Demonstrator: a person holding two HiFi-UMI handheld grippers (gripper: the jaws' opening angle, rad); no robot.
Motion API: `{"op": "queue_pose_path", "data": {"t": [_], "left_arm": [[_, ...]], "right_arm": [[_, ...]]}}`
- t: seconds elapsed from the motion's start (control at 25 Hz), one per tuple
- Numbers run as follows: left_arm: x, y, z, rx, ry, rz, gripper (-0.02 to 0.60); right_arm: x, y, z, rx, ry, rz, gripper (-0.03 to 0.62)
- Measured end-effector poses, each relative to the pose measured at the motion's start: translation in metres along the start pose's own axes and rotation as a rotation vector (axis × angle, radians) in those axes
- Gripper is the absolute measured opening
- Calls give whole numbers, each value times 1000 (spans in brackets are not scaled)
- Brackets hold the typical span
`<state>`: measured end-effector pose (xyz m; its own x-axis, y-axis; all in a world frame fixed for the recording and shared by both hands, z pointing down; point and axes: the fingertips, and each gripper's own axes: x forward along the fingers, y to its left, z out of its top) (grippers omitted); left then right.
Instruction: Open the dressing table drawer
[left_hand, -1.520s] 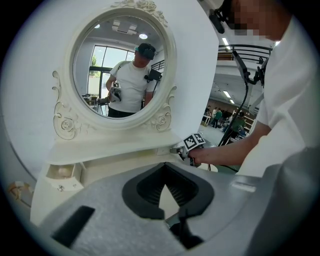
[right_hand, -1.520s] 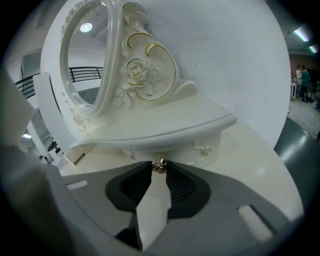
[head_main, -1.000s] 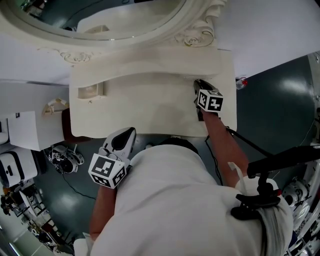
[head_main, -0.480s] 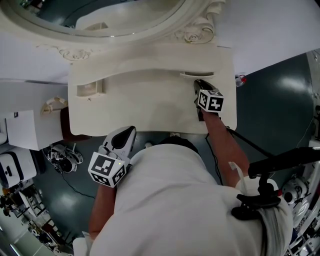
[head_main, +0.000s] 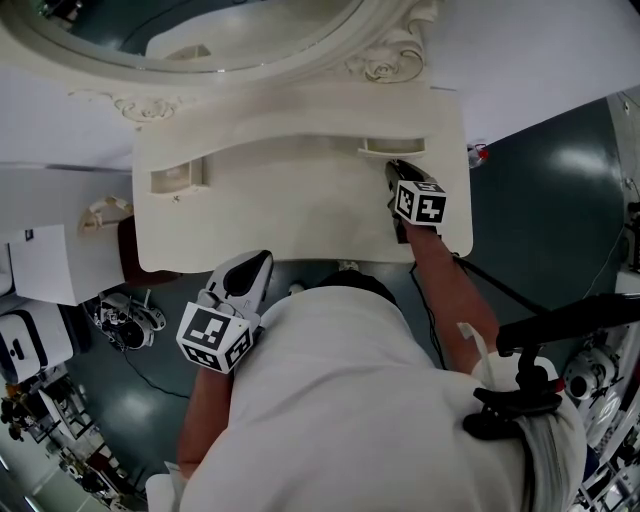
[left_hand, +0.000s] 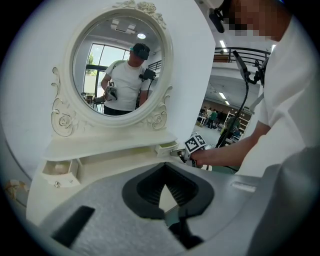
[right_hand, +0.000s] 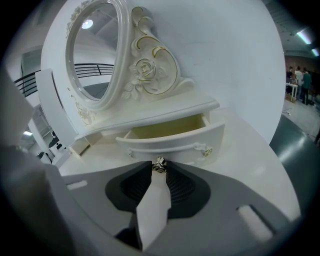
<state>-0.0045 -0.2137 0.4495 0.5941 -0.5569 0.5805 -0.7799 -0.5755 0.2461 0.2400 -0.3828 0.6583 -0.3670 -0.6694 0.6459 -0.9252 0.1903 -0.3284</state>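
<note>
Clamping the knob (right_hand: 159, 164) of the partly open drawer (right_hand: 172, 141), the right tongs (right_hand: 160, 169) next need a straight pull back; the left tongs (left_hand: 165, 185) hang clenched, empty.

The head view looks steeply down from above the person (head_main: 330, 400) onto the dressing table (head_main: 300, 210). The left gripper view faces the mirror (left_hand: 117, 70) from farther back (the right gripper (left_hand: 179, 153) shows beyond its tips). The right gripper view sits close, knob (right_hand: 159, 165) at its tips, open drawer (right_hand: 170, 140) just beyond; all three share that drawer.
</note>
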Motion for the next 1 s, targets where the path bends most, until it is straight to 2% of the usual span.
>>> {"op": "queue_pose_path", "data": {"t": [1.0], "left_arm": [[-28, 10, -23, -12, -32, -21, 3]], "right_arm": [[-12, 15, -21, -33, 2, -45, 101]]}}
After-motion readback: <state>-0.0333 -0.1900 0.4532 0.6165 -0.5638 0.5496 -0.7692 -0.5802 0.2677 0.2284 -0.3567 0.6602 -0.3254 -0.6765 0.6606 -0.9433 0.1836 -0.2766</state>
